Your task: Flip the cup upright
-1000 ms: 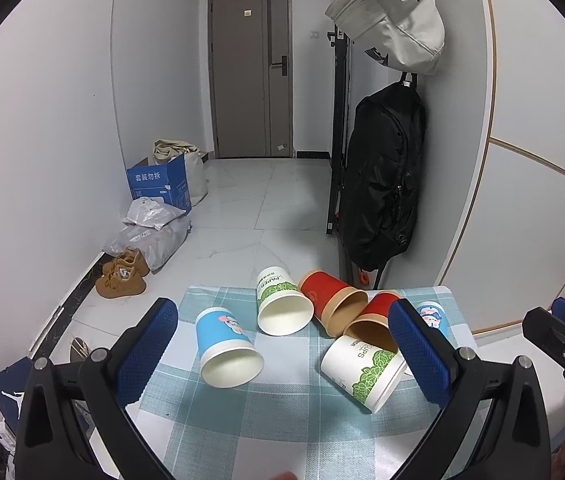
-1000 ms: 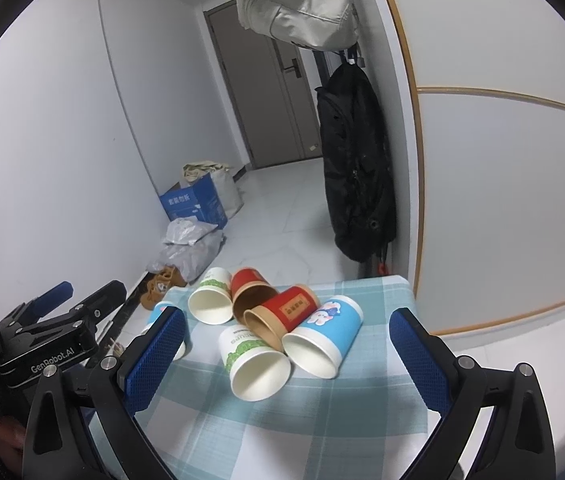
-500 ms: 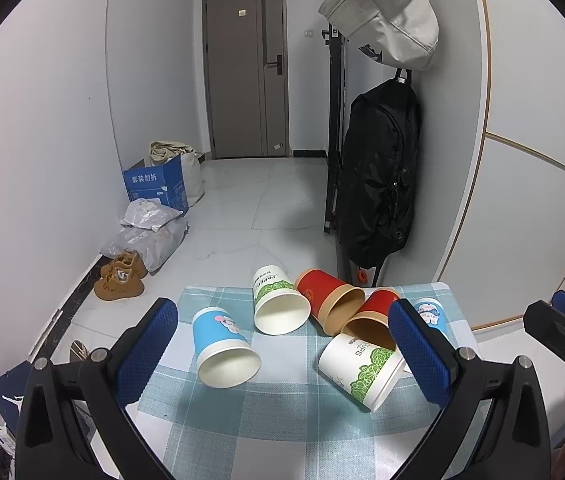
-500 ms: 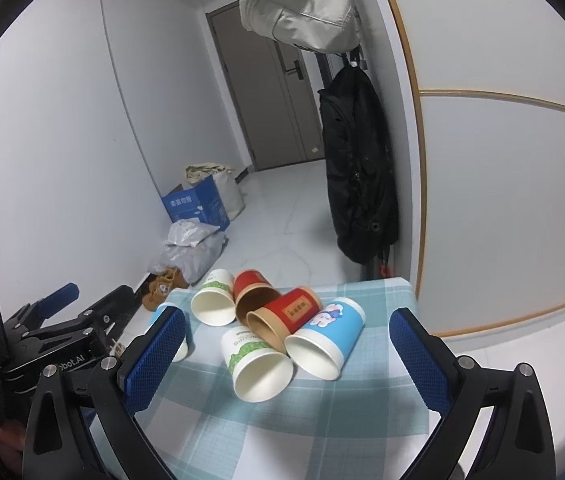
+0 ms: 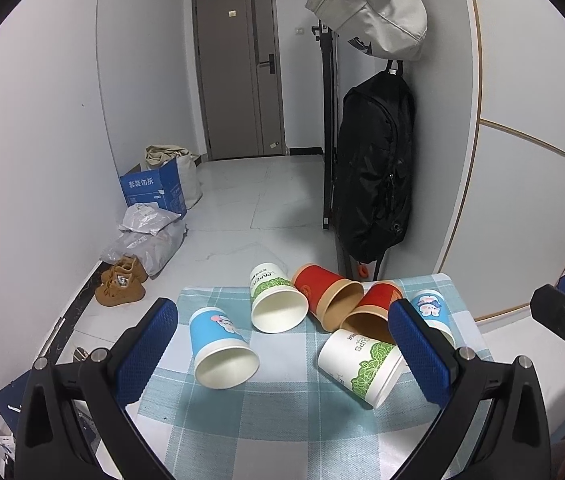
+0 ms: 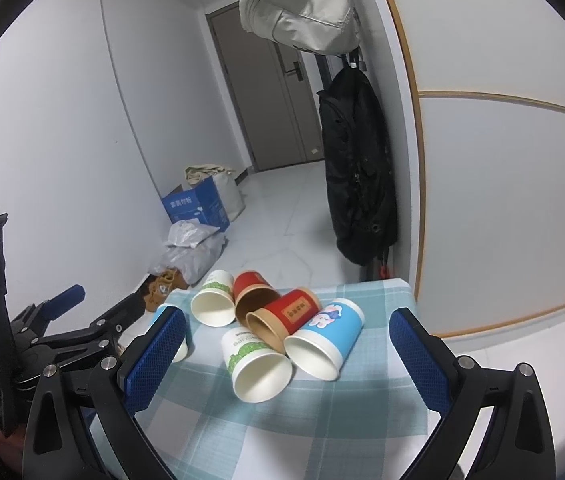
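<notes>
Several paper cups lie on their sides on a checked cloth [image 5: 266, 420]. In the left wrist view a blue cup [image 5: 220, 348] lies alone at the left, then a white-green cup [image 5: 276, 298], two red cups [image 5: 328, 298], a second white-green cup [image 5: 362, 364] and a blue cup [image 5: 430, 310] behind my right finger. My left gripper [image 5: 282, 356] is open and empty, above the near cups. In the right wrist view my right gripper [image 6: 282, 360] is open and empty around the white-green cup [image 6: 256, 362] and a blue cup [image 6: 326, 338].
The small table stands against a white wall at the right. A black backpack [image 5: 374, 176] and a grey bag [image 5: 370, 8] hang behind it. A blue box [image 5: 154, 190], plastic bags and brown shoes [image 5: 122, 286] lie on the floor at left. The left gripper shows in the right wrist view [image 6: 66, 328].
Both views have shifted slightly; the cups sit marginally lower in the right view. No cup has moved and both grippers stay open.
</notes>
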Demonstrator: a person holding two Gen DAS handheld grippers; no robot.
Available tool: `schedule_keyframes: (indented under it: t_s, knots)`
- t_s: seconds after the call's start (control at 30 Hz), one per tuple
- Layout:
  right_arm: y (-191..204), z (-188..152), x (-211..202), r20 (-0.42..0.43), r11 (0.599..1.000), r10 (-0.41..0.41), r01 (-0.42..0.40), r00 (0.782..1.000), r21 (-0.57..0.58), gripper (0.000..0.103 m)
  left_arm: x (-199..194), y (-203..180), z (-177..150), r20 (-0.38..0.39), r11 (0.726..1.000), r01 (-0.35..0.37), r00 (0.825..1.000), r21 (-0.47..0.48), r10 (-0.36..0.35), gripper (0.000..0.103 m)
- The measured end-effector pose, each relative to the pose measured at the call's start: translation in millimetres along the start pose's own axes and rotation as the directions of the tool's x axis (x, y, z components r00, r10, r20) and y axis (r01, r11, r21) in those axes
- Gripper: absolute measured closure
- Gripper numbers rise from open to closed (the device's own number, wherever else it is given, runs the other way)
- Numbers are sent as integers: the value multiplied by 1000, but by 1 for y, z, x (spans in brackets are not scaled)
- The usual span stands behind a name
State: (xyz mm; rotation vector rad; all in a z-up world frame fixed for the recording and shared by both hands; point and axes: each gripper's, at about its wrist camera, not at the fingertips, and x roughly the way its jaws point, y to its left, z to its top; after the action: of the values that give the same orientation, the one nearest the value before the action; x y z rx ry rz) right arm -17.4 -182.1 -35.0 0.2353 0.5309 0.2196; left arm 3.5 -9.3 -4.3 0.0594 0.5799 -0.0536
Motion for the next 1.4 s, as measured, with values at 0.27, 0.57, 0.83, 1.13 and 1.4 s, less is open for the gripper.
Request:
schedule_keyframes:
  t_s: [0.27, 0.57, 0.83, 1.13, 1.4]
  knots:
    - [0, 0, -1, -1, 1000, 2, -2, 1000, 1, 0, 3, 3, 0, -21, 999, 30, 999, -22, -31, 1]
    - [-12, 7, -15, 36, 998, -3, 0, 999, 61, 0, 21, -8, -12, -118, 994, 112, 987, -8, -112, 1]
    - [-33, 15, -26, 24, 994, -73, 70, 997, 85, 0, 47, -43, -39, -260, 986, 143, 959, 89, -116, 1]
    - [-61, 20, -34, -5, 980, -59, 59, 998, 192, 0, 64, -71, -55, -283, 979, 23, 958, 204, 36, 6]
    - [-62, 20, -35, -7, 979, -41, 41, 999, 199, 0, 79, -79, -65, -297, 967, -25, 950, 255, 102, 76]
